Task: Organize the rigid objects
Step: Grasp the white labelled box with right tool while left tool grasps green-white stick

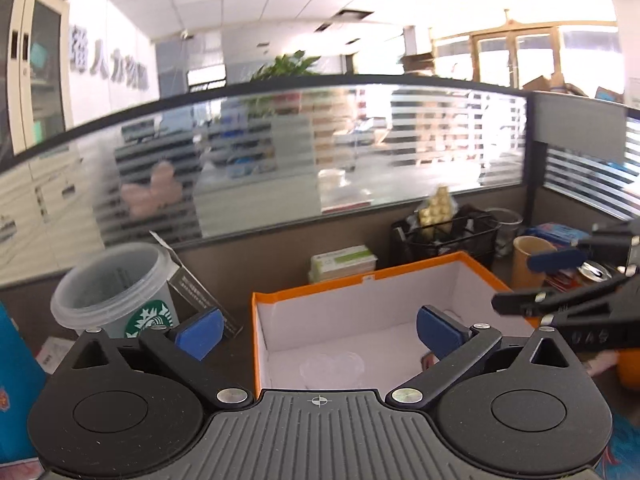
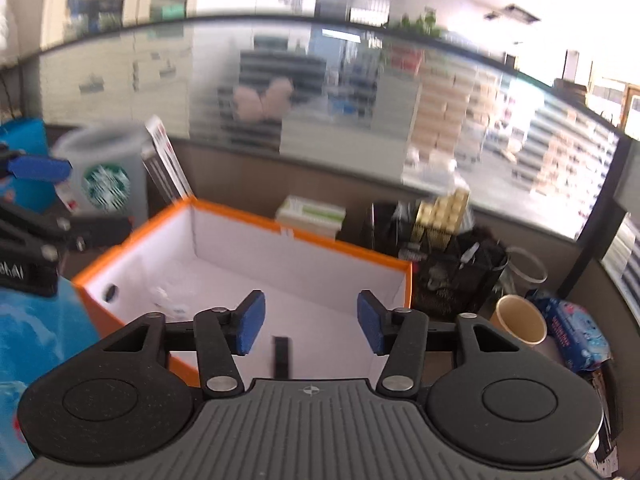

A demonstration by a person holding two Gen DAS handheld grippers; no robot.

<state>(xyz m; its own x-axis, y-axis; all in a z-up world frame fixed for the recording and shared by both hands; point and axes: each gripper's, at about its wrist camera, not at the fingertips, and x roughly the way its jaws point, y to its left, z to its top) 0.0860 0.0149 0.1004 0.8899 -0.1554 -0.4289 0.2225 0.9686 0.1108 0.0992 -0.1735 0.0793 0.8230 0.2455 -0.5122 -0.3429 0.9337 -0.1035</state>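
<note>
An orange box (image 1: pixel 360 280) with a white inside stands open on the desk in front of both grippers. In the left wrist view a clear plastic piece (image 1: pixel 332 364) lies on its floor. My left gripper (image 1: pixel 320 334) hangs over the box's near edge, open wide, with nothing between its blue pads. My right gripper (image 2: pixel 311 328) is also open above the box (image 2: pixel 304 236). A small black object (image 2: pixel 281 356) shows low between its fingers, apart from both pads. Each gripper appears at the edge of the other's view: right gripper (image 1: pixel 528 282), left gripper (image 2: pixel 76 200).
A frosted Starbucks cup (image 1: pixel 116 292) and a blue bag (image 1: pixel 16 360) stand left of the box. Behind it are a green-white carton (image 1: pixel 344 264) and a black mesh organizer (image 1: pixel 448 236). A paper cup (image 2: pixel 520 320) and a blue packet (image 2: pixel 576 332) lie to the right. A glass partition backs the desk.
</note>
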